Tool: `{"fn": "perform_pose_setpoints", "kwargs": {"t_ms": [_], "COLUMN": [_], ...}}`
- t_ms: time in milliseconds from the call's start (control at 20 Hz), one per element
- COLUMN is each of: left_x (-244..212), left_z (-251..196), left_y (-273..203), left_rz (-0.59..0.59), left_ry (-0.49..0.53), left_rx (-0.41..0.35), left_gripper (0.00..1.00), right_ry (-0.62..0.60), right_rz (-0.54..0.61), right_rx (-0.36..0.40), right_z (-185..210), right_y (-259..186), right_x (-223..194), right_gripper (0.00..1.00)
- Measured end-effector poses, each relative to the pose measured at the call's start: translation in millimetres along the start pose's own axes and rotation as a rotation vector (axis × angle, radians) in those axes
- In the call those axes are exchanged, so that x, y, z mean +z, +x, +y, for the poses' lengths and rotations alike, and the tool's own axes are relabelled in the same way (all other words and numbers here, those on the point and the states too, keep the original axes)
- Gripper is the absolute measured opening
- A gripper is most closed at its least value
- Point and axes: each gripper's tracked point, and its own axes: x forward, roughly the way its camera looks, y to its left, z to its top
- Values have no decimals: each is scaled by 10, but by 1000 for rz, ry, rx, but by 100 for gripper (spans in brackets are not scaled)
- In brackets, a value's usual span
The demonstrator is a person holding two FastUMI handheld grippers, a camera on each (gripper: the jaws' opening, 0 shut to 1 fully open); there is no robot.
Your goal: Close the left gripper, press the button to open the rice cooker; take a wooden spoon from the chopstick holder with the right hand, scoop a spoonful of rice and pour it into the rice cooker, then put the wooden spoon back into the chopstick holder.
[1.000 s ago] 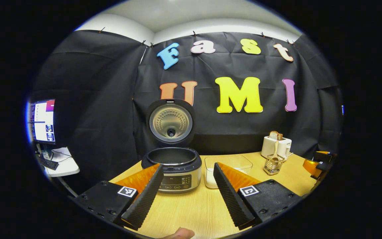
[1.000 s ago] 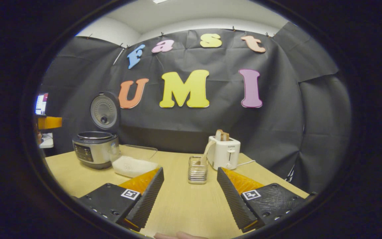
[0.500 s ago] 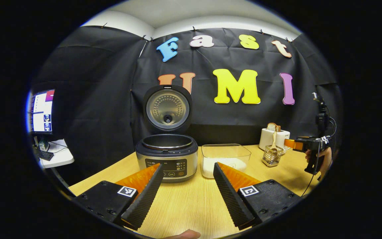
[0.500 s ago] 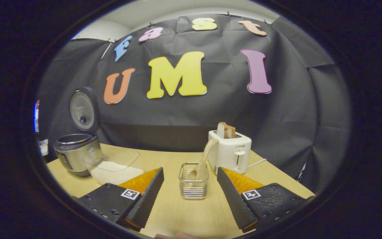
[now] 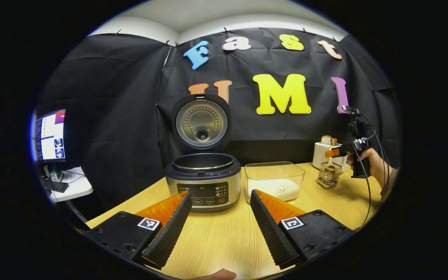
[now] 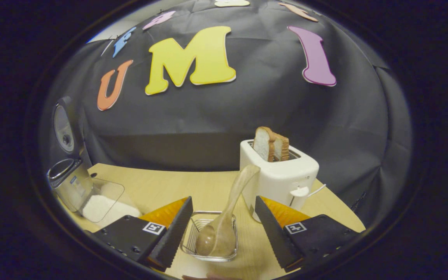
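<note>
The rice cooker (image 5: 203, 182) stands on the table with its lid (image 5: 202, 122) swung up; it also appears at far left as the rice cooker (image 6: 65, 182). My left gripper (image 5: 217, 229) hangs open in front of it, touching nothing. A clear tub of rice (image 5: 273, 182) sits right of the cooker. The wire chopstick holder (image 6: 210, 238) holds a wooden spoon (image 6: 228, 214), handle leaning up and right. My right gripper (image 6: 220, 235) is open, its fingers on either side of the holder, apart from the spoon. From the left gripper view, the right gripper (image 5: 335, 153) hovers over the holder (image 5: 328, 175).
A white toaster (image 6: 280, 177) with bread slices (image 6: 270, 144) stands just behind and right of the holder. A monitor (image 5: 49, 135) and a small white table (image 5: 72, 186) lie beyond the table's left edge. A hand (image 5: 371, 163) holds the right gripper.
My right gripper has moved forward and down, so the chopstick holder now sits between its open fingers. My left gripper has shifted slightly in front of the open cooker.
</note>
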Motion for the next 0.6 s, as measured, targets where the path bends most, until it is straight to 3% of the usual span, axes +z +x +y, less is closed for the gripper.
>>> {"fn": "perform_pose_setpoints", "kwargs": {"t_ms": [300, 400, 450, 500, 600], "left_x": [-72, -107, -132, -149, -140], "left_z": [67, 101, 120, 130, 156], "left_y": [56, 73, 82, 87, 72], "left_rz": [21, 32, 38, 46, 50], "left_ry": [-9, -9, -9, -10, -8], "left_rx": [7, 11, 14, 17, 23], "left_gripper": [97, 97, 97, 97, 97], "right_ry": [86, 132, 156, 167, 183], "right_rz": [134, 176, 195, 202, 198], "right_rx": [4, 4, -4, -21, -6], "right_z": [-4, -5, -28, -64, -49], "right_y": [453, 563, 594, 613, 598], "right_x": [-89, -135, -153, -162, -128], "right_gripper": [92, 72, 57, 51, 17]}}
